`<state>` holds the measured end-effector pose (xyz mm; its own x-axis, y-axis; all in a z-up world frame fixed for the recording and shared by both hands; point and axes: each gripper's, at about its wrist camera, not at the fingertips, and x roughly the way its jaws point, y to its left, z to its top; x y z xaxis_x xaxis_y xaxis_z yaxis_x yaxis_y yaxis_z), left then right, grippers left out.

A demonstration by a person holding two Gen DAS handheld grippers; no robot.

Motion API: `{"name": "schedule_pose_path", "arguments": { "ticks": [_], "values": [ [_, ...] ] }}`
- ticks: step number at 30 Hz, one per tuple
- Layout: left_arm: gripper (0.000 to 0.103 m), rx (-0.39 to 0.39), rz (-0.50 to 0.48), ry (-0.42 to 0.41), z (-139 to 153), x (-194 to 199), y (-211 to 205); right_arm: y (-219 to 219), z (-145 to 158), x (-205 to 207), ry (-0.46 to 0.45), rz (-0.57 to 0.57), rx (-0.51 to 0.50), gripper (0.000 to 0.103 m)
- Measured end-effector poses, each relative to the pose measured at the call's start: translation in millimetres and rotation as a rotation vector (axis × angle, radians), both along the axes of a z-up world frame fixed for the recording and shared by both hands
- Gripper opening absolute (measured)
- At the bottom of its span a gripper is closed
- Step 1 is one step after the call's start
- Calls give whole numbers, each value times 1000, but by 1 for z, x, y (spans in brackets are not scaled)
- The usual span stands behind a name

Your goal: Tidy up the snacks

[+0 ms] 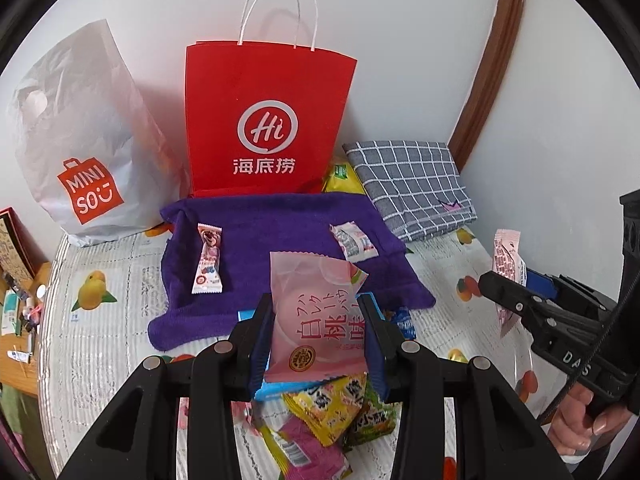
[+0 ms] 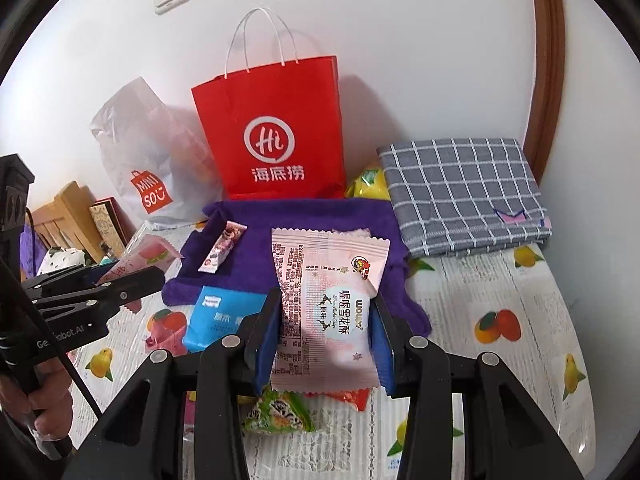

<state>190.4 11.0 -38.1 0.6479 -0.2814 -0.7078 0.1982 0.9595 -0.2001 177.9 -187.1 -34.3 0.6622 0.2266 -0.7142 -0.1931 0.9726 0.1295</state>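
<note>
2 grippers, each holding 1 snack above the fruit-print table cover (image 2: 520,280). Left gripper (image 1: 316,320) clamped on a pink peach packet (image 1: 316,320), with red writing "白桃味" on its front. Right gripper (image 2: 326,320) clamped on a pink wowo packet (image 2: 332,304), marked "wowo" and "喔喔雪花酥", with small print down its left side.

Between both packets and the far edge of the table, a purple towel (image 1: 280,232) spread flat. On the towel, 2 small snacks: 1 slim pink stick packet (image 1: 208,260) toward its left side, 1 small white candy packet (image 1: 354,240) toward its right side.

Behind the towel, against the wall, a red paper bag (image 1: 268,120) standing up, with a white "Hi" circle and "海底捞". Just left of it, a white plastic bag (image 1: 80,152) with an orange "MINISO" label. At the far right corner, a folded grey checked cloth (image 1: 412,188), with a yellow packet (image 1: 342,178) peeking out beside it.

Below the left gripper, near the front edge, a pile of loose snacks (image 1: 324,408) in yellow, green and pink. Just by the towel's near edge, a blue packet (image 2: 220,316), writing too small to read.
</note>
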Motion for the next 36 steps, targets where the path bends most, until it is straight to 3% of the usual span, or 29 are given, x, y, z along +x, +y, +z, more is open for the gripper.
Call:
{"name": "schedule_pose_path", "arguments": {
  "ticks": [5, 24, 36],
  "values": [
    [39, -28, 3, 4, 0, 12, 4, 10, 0, 16, 5, 28, -1, 41],
    [39, 4, 55, 23, -10, 63, 19, 15, -12, 74, 18, 52, 9, 41],
    [39, 2, 117, 59, -28, 98, 48, 14, -39, 126, 53, 63, 12, 41]
  ]
}}
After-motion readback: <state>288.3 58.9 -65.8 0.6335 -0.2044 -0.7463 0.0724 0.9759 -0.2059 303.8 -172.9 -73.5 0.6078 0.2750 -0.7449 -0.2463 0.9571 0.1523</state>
